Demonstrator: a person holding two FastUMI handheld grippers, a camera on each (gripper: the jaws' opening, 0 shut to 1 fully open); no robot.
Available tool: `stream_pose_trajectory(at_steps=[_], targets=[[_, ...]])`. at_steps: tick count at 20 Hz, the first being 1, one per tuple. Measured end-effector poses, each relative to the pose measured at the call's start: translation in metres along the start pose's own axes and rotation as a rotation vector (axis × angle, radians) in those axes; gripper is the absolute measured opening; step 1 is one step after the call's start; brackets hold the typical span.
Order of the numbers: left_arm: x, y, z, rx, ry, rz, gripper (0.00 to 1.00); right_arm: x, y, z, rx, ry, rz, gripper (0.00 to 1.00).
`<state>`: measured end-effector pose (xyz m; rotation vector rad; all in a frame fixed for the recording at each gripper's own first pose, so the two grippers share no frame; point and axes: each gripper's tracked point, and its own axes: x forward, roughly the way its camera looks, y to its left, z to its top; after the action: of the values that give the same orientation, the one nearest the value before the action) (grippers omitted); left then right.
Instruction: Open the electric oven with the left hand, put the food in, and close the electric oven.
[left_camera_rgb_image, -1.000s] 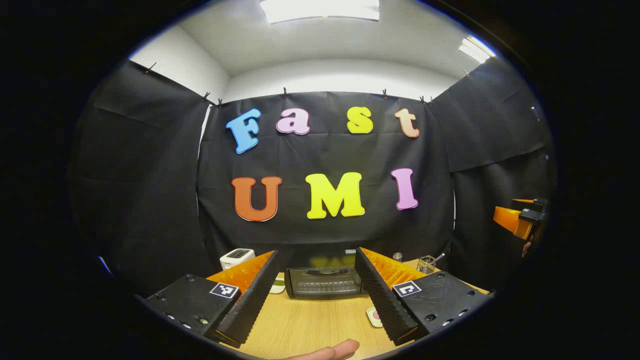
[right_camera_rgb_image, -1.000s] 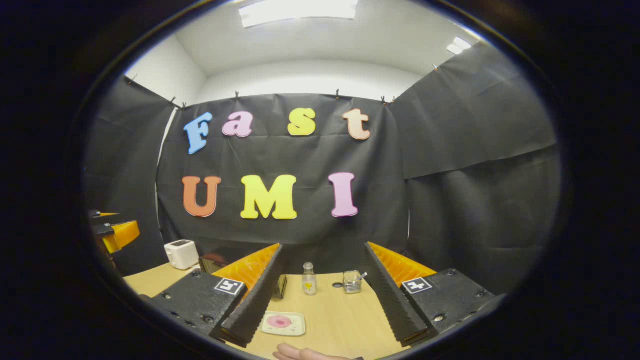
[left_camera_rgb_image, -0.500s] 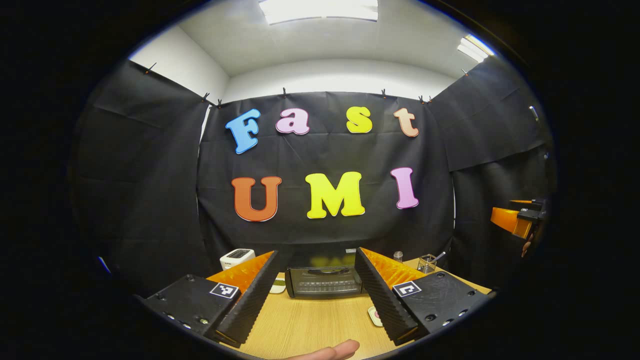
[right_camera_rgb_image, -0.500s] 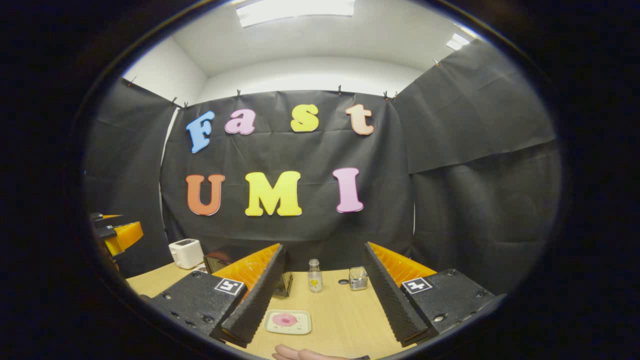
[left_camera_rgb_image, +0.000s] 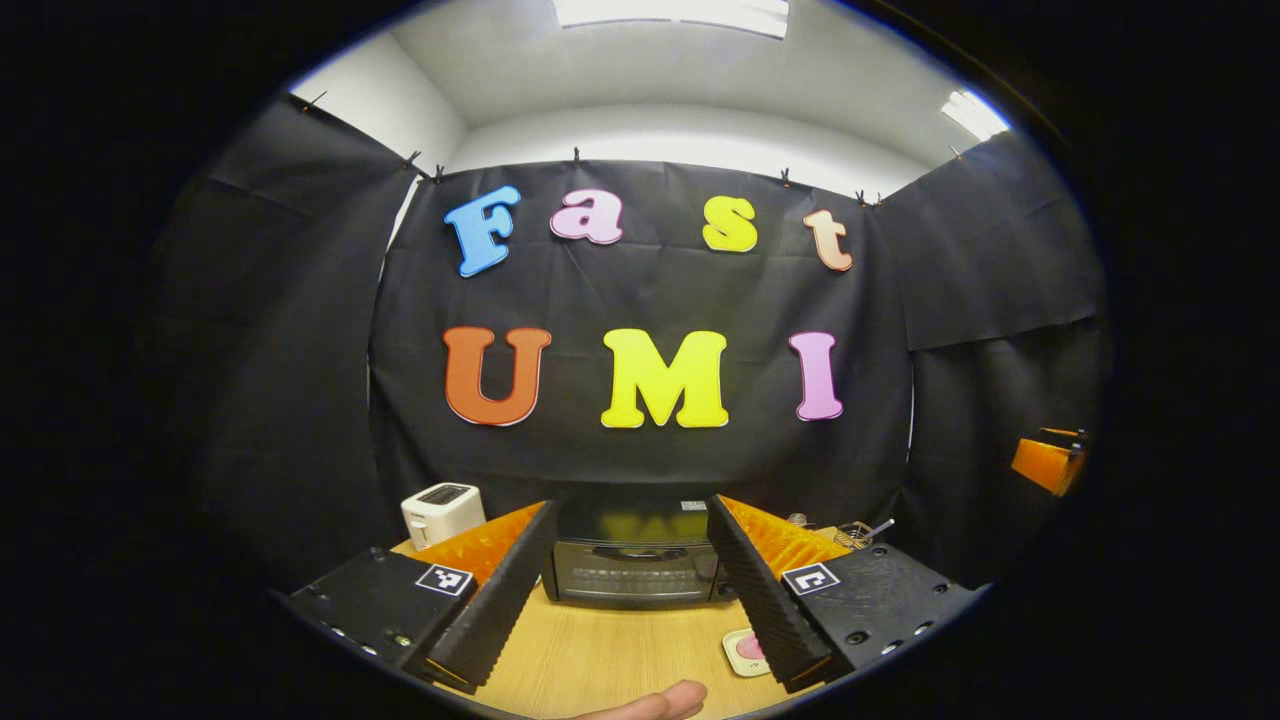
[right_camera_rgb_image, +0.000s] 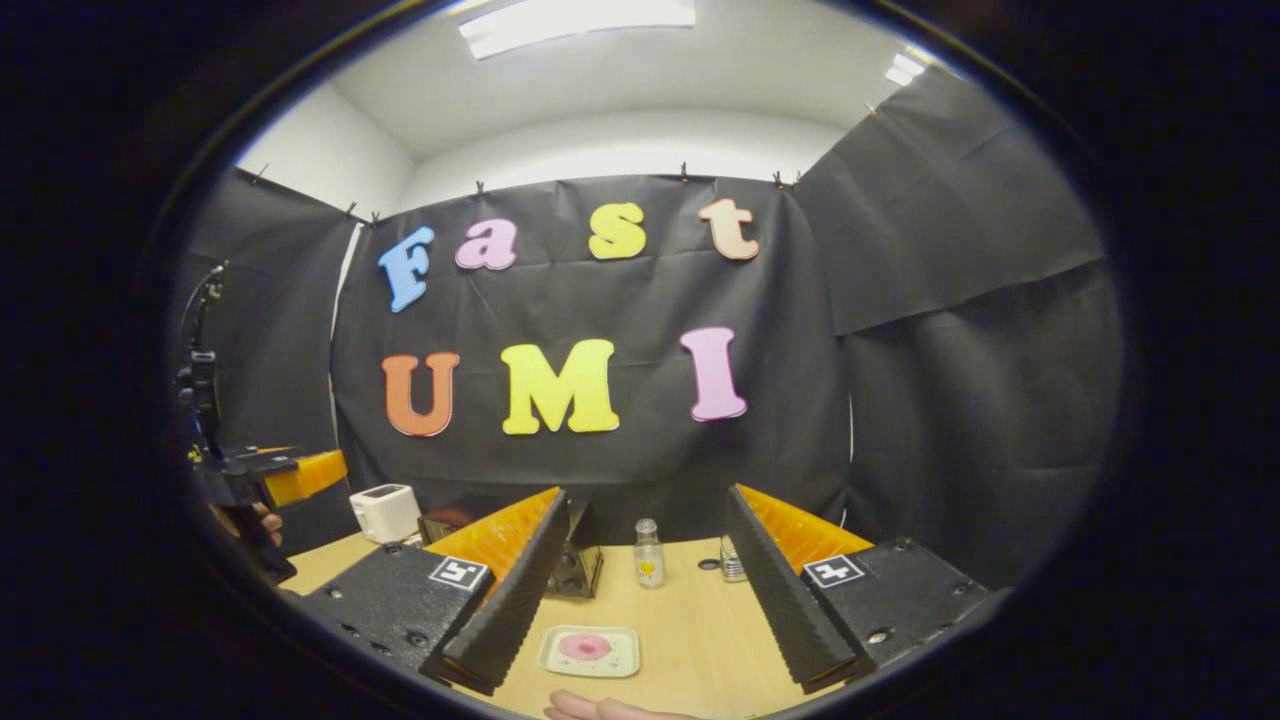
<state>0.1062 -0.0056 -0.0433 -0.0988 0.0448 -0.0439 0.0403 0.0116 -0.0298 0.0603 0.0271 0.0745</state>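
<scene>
Ahead, in the left gripper view, the electric oven (left_camera_rgb_image: 634, 571) sits at the back of the wooden worktop (left_camera_rgb_image: 600, 660), seen between the two spread fingers of the left hand-held gripper (left_camera_rgb_image: 625, 600). Its door is closed, with the handle bar running across the upper part of the glass. That hand-held gripper is released and holds nothing, well short of the oven. A white toaster (left_camera_rgb_image: 441, 513) stands to the oven's left near the black cloth wall. A fingertip (left_camera_rgb_image: 665, 702) shows at the bottom edge of this view.

The food (a pink round piece) lies on a small pale tray (right_camera_rgb_image: 590, 651) near the front edge of the worktop; in the left gripper view the tray (left_camera_rgb_image: 745, 652) peeks out beside the right finger. In the right gripper view the tray lies between the wide-apart fingers of the right hand-held gripper (right_camera_rgb_image: 640, 610), which is also released and empty, hanging above the worktop. Beyond the tray stand a small clear bottle (right_camera_rgb_image: 649, 553) and a glass jar (right_camera_rgb_image: 733, 565), partly hidden by the right finger. The oven's corner (right_camera_rgb_image: 577, 565) shows behind the left finger, and the toaster (right_camera_rgb_image: 385, 512) farther left. At the far left of this view the other hand-held gripper (right_camera_rgb_image: 290, 475) is held up in a hand (right_camera_rgb_image: 262, 522).
</scene>
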Motion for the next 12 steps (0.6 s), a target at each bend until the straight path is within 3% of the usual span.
stream_pose_trajectory(at_steps=[5, 12], targets=[[0.087, -0.001, -0.053, -0.011, 0.11, -0.031, 0.95, 0.019, -0.007, -0.008, 0.01, 0.012, -0.002, 0.96], [0.183, 0.005, -0.118, 0.005, 0.226, -0.002, 0.95, 0.038, -0.03, -0.012, -0.007, 0.001, -0.048, 0.96]])
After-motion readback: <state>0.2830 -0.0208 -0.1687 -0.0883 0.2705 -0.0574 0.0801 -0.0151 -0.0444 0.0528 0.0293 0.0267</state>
